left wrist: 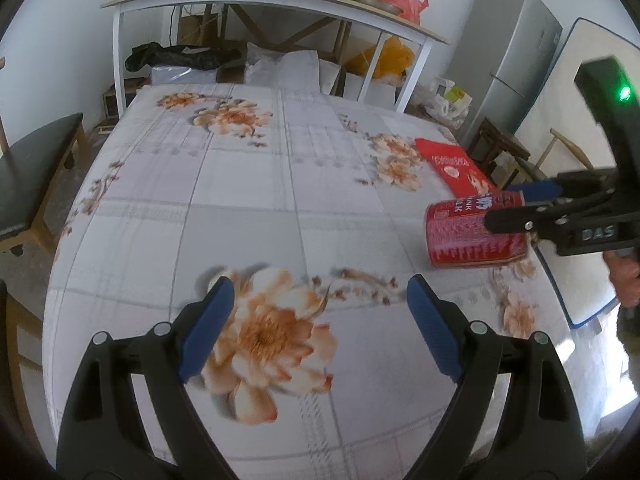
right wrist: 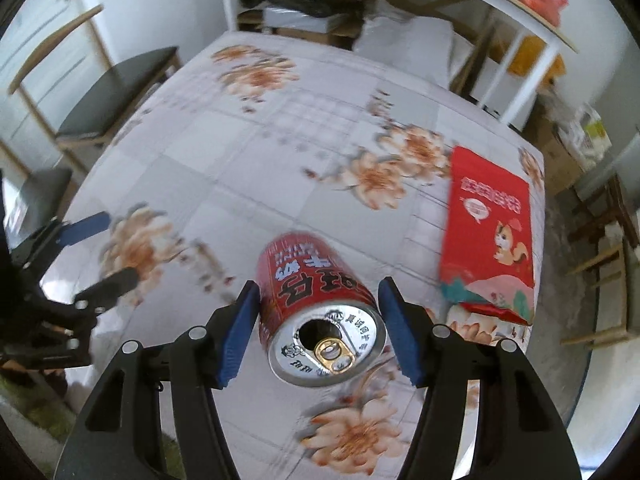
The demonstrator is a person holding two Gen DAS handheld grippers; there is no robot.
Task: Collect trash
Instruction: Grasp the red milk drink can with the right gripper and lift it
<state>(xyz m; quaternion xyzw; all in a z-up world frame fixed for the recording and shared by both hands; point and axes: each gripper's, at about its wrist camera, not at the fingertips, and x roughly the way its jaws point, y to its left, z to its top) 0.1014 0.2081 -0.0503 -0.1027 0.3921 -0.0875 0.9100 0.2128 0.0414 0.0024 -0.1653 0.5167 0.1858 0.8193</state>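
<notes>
A red drink can (right wrist: 316,300) lies on its side between the blue pads of my right gripper (right wrist: 318,330), its opened top towards the camera. The pads sit close on both sides and seem to hold it just above the floral tablecloth. In the left wrist view the can (left wrist: 468,236) is at the right, with my right gripper (left wrist: 512,208) closed around it. A red snack packet (right wrist: 490,228) lies flat near the table's right edge, also seen in the left wrist view (left wrist: 454,166). My left gripper (left wrist: 320,320) is open and empty over the cloth.
The table (left wrist: 240,184) has a white floral cloth. A black-seated chair (left wrist: 32,176) stands at its left. Behind are a white shelf table (left wrist: 264,0) with jars and pots, bags beneath it, and a grey fridge (left wrist: 508,56).
</notes>
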